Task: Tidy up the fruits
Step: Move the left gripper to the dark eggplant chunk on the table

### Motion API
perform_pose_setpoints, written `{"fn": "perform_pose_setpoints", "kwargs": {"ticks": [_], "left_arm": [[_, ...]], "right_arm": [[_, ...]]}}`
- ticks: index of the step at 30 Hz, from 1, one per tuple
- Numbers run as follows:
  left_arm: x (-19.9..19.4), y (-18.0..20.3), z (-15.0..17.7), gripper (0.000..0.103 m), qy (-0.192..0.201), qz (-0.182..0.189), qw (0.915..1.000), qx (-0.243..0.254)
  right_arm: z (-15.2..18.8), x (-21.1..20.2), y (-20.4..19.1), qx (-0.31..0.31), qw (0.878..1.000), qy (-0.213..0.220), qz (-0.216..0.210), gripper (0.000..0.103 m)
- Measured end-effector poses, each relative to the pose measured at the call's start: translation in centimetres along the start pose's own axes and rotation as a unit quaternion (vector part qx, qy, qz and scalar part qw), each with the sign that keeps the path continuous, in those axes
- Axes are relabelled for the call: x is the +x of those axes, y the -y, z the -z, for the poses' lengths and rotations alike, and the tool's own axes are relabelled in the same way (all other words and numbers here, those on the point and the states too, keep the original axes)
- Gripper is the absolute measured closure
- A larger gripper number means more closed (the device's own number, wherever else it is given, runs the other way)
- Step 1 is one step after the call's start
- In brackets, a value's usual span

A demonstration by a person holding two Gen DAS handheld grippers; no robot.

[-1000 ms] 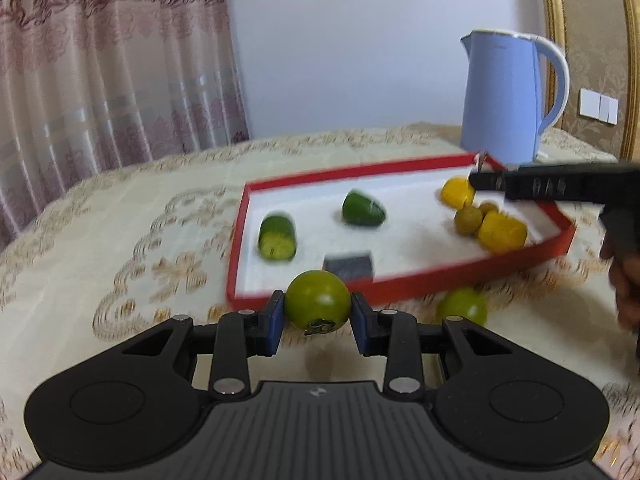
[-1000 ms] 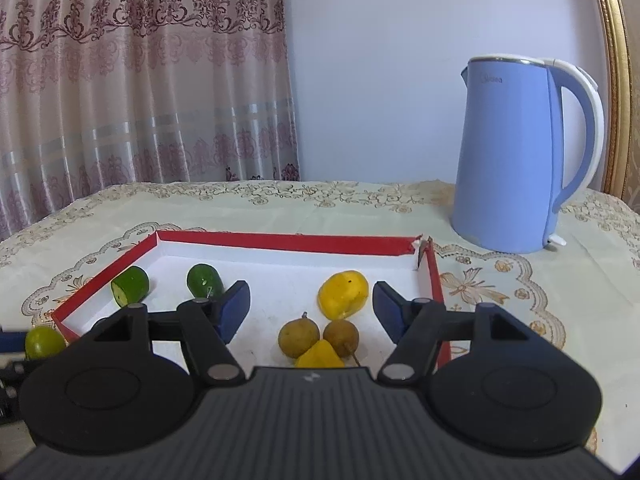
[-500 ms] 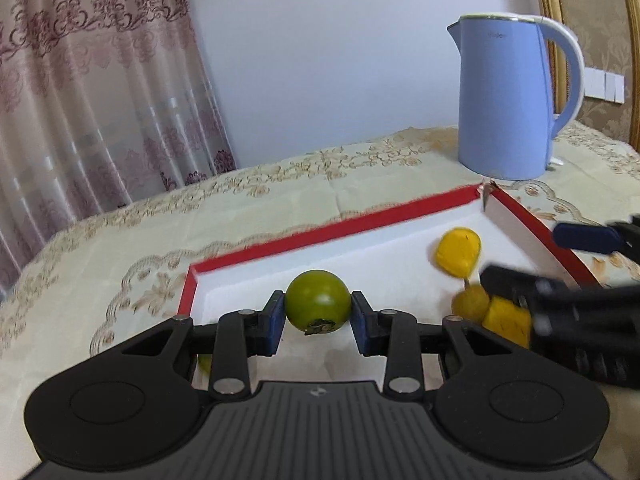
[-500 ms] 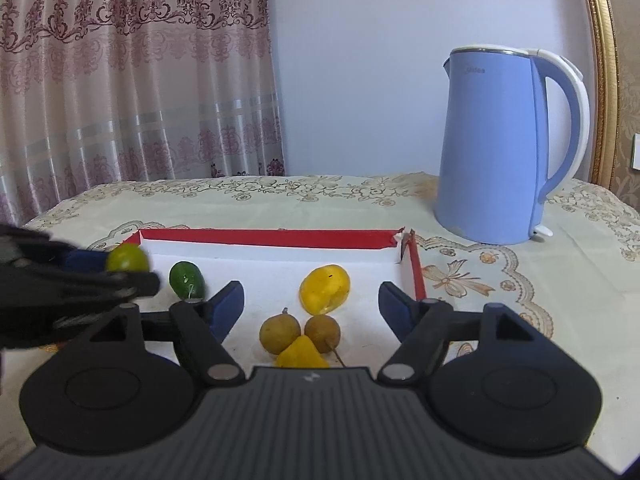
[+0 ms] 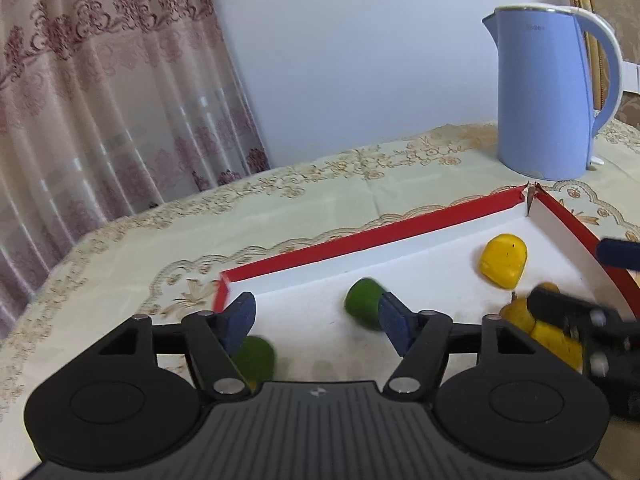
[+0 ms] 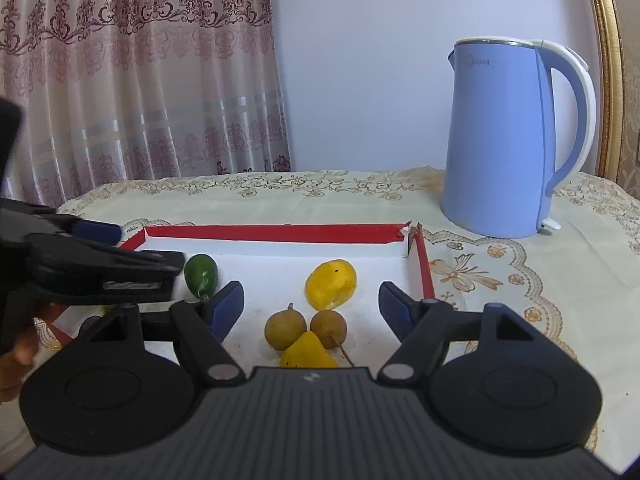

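A red-rimmed white tray lies on the table. My left gripper hovers over its left end with the jaws opening and nothing between the pads. A blurred green fruit sits low beside its left finger, and another green fruit lies by its right finger. My right gripper stands open over the tray's right end, above two brown fruits and a yellow piece, touching none. A yellow fruit lies farther back.
A blue kettle stands behind the tray's right corner. A patterned cream cloth covers the table, with a curtain and wall behind. The left gripper reaches in at the left of the right wrist view, with a hand below it.
The left gripper carried the round green fruit over the tray, then opened and let it go. The right gripper widened slightly early on and has stayed still since.
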State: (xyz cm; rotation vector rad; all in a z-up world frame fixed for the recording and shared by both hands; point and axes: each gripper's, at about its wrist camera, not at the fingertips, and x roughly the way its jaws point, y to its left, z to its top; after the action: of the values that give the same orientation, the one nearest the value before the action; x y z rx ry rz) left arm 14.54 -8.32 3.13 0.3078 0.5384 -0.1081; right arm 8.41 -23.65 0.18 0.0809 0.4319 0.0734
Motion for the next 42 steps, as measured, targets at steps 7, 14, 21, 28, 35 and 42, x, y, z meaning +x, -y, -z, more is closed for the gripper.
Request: {"fn": "perform_pose_setpoints", "kwargs": {"ticks": [7,14,21,28,35,42], "left_arm": [[-5.7,-2.5,5.0,0.034,0.008,0.011,0.9996,-0.023],[-10.6,-3.2,9.8,0.022,0.021,0.044,0.9975,-0.05],[-11.5,-1.2,11.5,0.02,0.019,0.066,0.9966,-0.045],[-12.1,0.5,11.4,0.02,0.033,0.065,0.9969,-0.028],[-12.0,1.1,11.3,0.018,0.03,0.053,0.9978,-0.026],[-11.8,0.6,11.3,0.018,0.02,0.03,0.9988,-0.032]], "right_arm": [[0.1,-0.2,0.5,0.01,1.0,0.017,0.014,0.03],[-0.8,-3.3,0.9,0.015,0.997,0.07,0.036,0.018],[2.1,-8.4,0.2,0.086,0.993,0.076,0.04,0.004],[4.3,-7.6,1.2,0.128,0.988,0.079,0.041,0.0],[5.2,-7.5,3.2,0.184,0.98,0.074,0.011,0.0],[5.2,-7.3,2.6,0.164,0.984,0.07,0.007,0.0]]}}
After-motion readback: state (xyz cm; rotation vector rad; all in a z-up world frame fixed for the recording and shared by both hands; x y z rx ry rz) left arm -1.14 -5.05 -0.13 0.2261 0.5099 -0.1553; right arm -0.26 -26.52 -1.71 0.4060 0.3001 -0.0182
